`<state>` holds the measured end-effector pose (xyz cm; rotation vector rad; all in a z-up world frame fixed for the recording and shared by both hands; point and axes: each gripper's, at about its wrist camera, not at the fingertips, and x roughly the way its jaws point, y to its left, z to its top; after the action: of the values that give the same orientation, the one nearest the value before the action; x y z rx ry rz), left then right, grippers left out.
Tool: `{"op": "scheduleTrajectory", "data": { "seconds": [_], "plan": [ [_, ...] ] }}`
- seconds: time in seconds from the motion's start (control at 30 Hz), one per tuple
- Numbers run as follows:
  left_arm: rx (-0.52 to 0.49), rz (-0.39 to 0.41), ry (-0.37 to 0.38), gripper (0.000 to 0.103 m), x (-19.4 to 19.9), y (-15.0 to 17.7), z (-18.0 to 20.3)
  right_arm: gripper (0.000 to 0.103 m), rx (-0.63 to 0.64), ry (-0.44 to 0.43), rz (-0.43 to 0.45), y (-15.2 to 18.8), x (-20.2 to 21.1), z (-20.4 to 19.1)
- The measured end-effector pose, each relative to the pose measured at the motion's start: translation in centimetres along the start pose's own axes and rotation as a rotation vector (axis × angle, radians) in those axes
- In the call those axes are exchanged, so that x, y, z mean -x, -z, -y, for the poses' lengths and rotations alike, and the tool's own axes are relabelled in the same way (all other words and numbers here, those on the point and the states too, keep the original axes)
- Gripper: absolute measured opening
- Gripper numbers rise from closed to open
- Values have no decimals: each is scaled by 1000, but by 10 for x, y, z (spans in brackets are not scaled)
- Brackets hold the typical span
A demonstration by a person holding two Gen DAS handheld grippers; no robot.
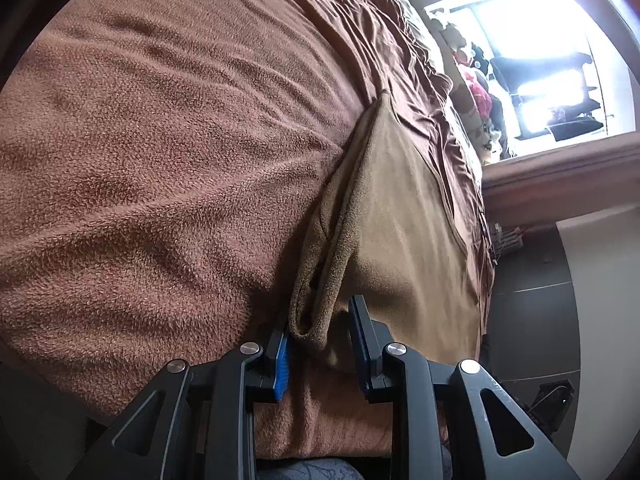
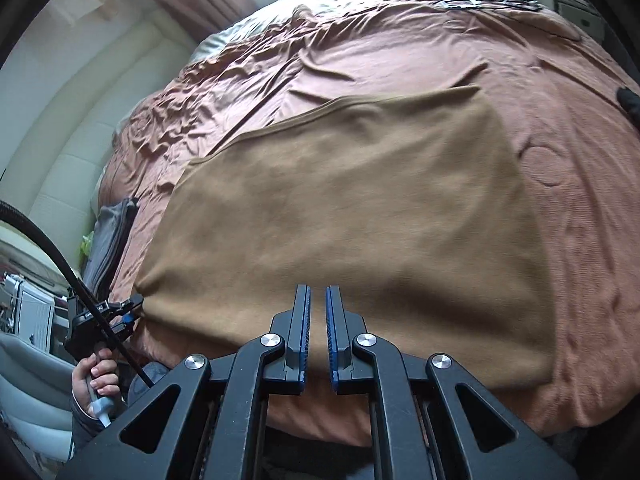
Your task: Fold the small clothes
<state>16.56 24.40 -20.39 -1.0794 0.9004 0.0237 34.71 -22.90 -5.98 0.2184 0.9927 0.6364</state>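
In the left wrist view we see our left gripper [image 1: 320, 344] at the bottom centre of the frame with its fingers set apart, a clear gap between the blue pads. The folded corner of the tan cloth [image 1: 400, 208] hangs into that gap: the doubled edge sits against the left finger [image 1: 280, 360], while the right finger [image 1: 366, 340] stands beside the cloth. We cannot tell whether that right pad touches the fabric. The cloth is not pinched from both sides.

From that corner the tan cloth runs up the middle of the frame, lying on the brown blanket [image 1: 160, 160] that fills the left and centre. A bright window [image 1: 532, 68] shows at the upper right.

In the right wrist view our right gripper [image 2: 317, 300] sits at the bottom centre, its fingers nearly together with only a narrow slit between the pads. Nothing is between them; the tips hover over the near edge of the tan cloth [image 2: 340, 208], and we cannot tell if they touch it. The cloth lies spread flat across the middle of the frame on the brown blanket [image 2: 568, 220].

At the lower left of this view, the left gripper [image 2: 130, 312] reaches the cloth's left corner, held by a hand [image 2: 98, 376], with a black cable [image 2: 60, 264] arching above it. A folded grey garment [image 2: 112, 236] lies at the blanket's left edge.
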Motion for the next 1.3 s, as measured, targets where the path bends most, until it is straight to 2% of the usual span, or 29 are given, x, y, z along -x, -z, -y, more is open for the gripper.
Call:
{"op": "scheduleTrajectory", "data": {
  "seconds": [0.2,0.27,0.33,0.4,0.67,0.87,1.0,1.1,1.3],
  "plan": [
    [22,1,20,27,1,-3,-5,5,52,-14,-64,-6,-49,-23],
    [17,6,14,22,2,-4,-5,5,81,-5,-87,-9,-65,-33],
    [-3,29,-13,12,5,-6,-3,5,104,0,-107,-11,-78,-41],
    [-2,32,7,9,7,-7,-3,5,120,-2,-121,-13,-90,-47],
    [-3,41,58,8,16,-10,-1,5,171,-7,-212,4,-132,-60],
    [-10,33,61,8,15,-11,-1,5,221,-62,-250,7,-135,-72],
    [-2,32,64,8,14,-11,-2,5,266,-61,-297,12,-147,-82],
    [1,30,64,8,11,-11,-1,5,256,-67,-295,2,-152,-82],
    [30,26,69,8,10,-11,-5,5,204,-6,-229,-30,-158,-73]
  ]
}}
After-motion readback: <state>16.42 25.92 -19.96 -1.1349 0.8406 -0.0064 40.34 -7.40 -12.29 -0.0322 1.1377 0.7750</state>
